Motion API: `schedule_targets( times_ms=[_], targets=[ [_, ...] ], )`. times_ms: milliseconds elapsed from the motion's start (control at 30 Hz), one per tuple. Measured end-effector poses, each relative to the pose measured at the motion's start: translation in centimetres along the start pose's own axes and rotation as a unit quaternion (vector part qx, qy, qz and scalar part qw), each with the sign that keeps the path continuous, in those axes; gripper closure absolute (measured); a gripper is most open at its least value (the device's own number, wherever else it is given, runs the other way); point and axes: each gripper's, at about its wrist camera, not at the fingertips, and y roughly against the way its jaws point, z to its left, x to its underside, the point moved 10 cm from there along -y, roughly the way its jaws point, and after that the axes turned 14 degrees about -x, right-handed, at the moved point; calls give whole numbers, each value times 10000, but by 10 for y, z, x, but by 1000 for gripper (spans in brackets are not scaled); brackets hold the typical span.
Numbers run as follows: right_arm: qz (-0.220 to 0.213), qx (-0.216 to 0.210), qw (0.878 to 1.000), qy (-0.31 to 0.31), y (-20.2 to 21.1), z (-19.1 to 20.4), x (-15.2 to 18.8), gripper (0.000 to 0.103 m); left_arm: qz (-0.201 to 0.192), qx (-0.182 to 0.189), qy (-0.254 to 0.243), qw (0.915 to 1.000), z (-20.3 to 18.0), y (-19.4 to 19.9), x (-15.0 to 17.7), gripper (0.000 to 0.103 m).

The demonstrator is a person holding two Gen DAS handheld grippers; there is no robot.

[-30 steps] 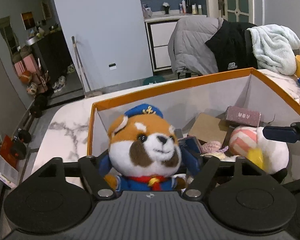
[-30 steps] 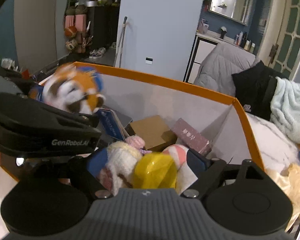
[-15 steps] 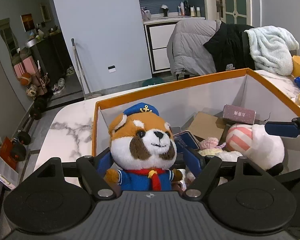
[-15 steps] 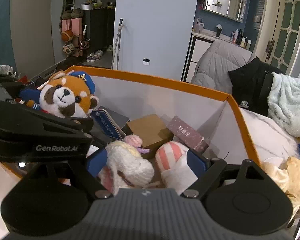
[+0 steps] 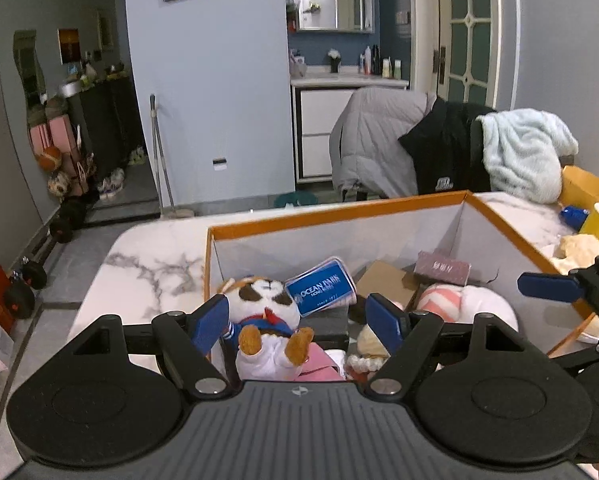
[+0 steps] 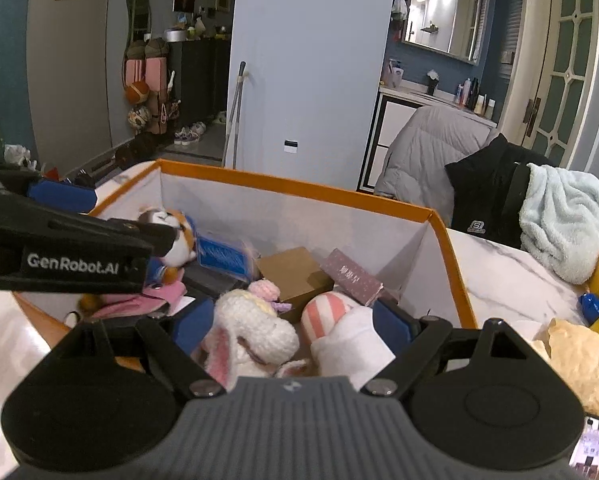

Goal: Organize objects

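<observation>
Left gripper [image 5: 297, 322]: jaws spread wide, nothing between them under load. A second ago the red panda plush [image 5: 265, 320] sat upright between the blue pads, face toward the camera; half a second ago the same. Now it lies on its back in the orange-rimmed box [image 5: 339, 216], feet toward the camera, at the near-left corner, just beside the left pad but not pinched. Judgement: release done, toy has dropped into the box.

It rests against a blue card [image 5: 323, 292] and over a pink cloth [image 5: 319, 366].

Right gripper [image 6: 287, 330]: jaws also wide open, holding nothing. A second ago a yellow item showed between its fingers; it is no longer in view, and I cannot tell where it went. Below the fingers lie a knitted white toy [image 6: 255, 332] and a striped plush [image 6: 339, 320], both inside the box, loose.

Also in the box: brown carton [image 6: 295, 276], maroon packet [image 6: 353, 278].

Implication: both tools free. Items remain on the marble table [image 5: 151, 256] to the right, outside the box, probably next.
</observation>
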Motion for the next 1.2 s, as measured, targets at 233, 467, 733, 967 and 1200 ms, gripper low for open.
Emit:
schedule_targets(
  times_ms=[233,467,733,967,1200],
  targets=[
    [-146,-73,9997,-172,24,5,3,16,-317,181,242,9990,6,34,-8,12],
    [-280,-106,9992,-276,50,10,14,16,-618,114,453,9970,21,63,-10,6],
    [-443,33,9989,-175,75,20,26,16,-840,-50,201,9962,23,88,-7,0],
    [-406,149,9990,-110,92,23,37,13,-488,24,396,9980,26,85,12,0],
    [-394,354,9986,-19,110,26,49,12,-255,-110,316,9991,27,83,31,0]
  ],
)
